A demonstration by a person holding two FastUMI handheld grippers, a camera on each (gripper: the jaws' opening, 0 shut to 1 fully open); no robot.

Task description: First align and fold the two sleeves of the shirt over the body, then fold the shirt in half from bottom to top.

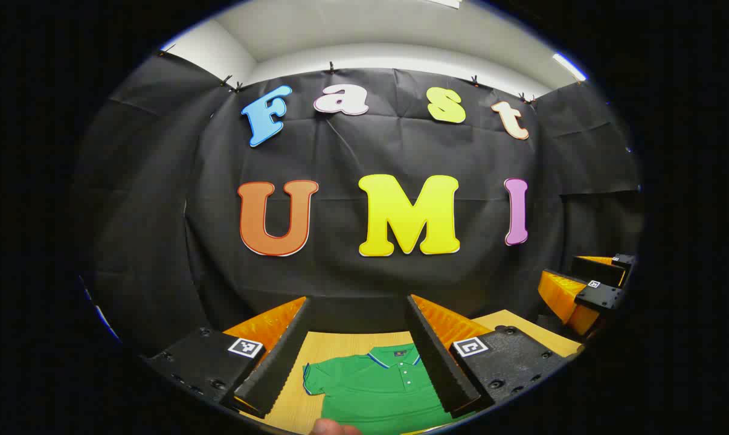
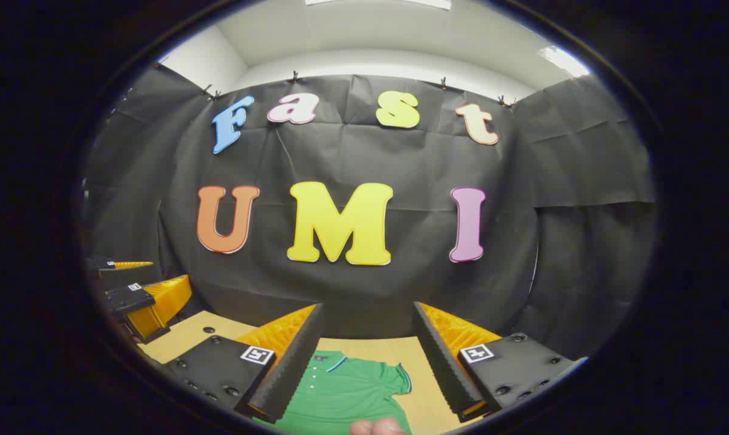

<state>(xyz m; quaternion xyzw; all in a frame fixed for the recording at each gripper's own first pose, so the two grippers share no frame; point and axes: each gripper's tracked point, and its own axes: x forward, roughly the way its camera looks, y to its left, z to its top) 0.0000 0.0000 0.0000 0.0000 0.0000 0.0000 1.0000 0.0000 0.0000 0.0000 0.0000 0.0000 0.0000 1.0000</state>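
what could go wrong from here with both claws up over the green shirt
Both claws, left claw and right claw, hang open above the green shirt, nothing gripped. Descending unevenly could misalign the sleeves. The short sleeve lies flat on the table, so a claw might pinch body cloth too.

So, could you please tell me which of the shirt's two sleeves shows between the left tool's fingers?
The sleeve on the picture's left of the collar of the green shirt; the other hides behind a finger.

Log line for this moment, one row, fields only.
stage: pre-fold | green polo shirt: flat on table, sleeves unfolded | left gripper: open, above shirt | right gripper: open, above shirt
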